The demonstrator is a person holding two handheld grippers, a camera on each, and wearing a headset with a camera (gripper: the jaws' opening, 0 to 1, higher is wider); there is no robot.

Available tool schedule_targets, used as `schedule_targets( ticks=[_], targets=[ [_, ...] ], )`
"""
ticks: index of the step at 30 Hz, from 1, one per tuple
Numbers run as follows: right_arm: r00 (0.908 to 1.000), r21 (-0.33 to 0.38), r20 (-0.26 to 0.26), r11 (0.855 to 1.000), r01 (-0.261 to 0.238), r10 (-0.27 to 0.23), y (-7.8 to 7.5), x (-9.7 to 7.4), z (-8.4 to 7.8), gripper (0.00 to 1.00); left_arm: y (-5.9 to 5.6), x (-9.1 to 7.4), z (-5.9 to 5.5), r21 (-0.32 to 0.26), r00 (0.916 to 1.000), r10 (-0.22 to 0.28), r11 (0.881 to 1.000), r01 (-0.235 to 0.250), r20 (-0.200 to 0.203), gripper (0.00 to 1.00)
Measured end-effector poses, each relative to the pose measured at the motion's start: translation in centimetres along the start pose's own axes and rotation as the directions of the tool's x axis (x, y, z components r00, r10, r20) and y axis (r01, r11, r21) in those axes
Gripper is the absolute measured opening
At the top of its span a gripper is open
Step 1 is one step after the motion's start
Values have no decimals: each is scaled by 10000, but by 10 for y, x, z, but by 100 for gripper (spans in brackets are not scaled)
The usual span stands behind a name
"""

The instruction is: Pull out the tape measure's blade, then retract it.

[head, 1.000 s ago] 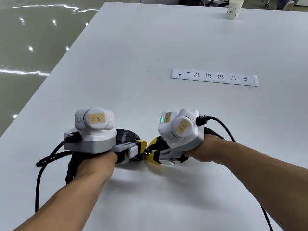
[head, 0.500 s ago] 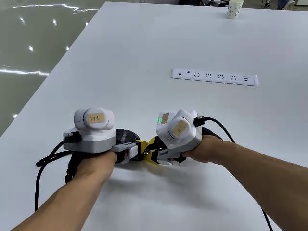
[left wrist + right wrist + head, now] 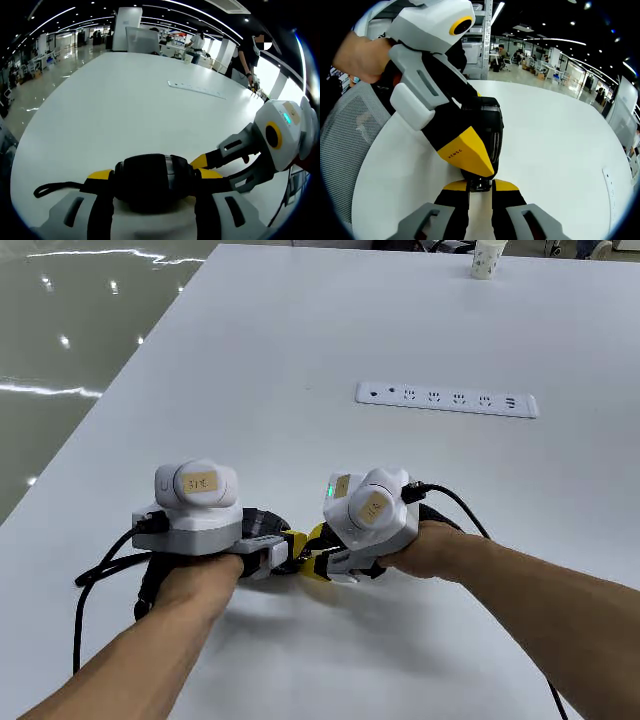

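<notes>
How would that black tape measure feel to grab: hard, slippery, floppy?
The tape measure looks rigid: the left gripper clamps it without visible denting. Its ribbed casing probably resists slipping. The wrist strap seems floppy and would likely trail.

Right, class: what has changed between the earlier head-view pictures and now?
The right gripper has edged slightly toward the left gripper, at the tape measure mouth. Unchanged: the left gripper stays clamped on the case, no blade is drawn out, and the power strip and cup are in place.
</notes>
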State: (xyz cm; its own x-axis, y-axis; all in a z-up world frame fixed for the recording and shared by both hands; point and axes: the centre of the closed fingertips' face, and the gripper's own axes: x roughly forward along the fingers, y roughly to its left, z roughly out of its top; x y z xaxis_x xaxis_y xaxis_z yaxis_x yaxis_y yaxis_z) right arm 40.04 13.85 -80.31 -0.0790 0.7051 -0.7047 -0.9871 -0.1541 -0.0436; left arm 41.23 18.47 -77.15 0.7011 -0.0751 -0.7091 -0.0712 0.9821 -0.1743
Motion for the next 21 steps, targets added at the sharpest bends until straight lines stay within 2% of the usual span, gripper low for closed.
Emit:
schedule_targets(
  ticks=[12,21],
  targets=[
    [9999,-111,52,9999,128,-128,0,-7,5,17,3,-2,0,149,10000,41,9999,-42,25,65],
    [9997,-38,-51,9997,233,-233,2,-18,-1,19,4,-9,-1,378,9999,11,9993,-15,123,66]
  ],
)
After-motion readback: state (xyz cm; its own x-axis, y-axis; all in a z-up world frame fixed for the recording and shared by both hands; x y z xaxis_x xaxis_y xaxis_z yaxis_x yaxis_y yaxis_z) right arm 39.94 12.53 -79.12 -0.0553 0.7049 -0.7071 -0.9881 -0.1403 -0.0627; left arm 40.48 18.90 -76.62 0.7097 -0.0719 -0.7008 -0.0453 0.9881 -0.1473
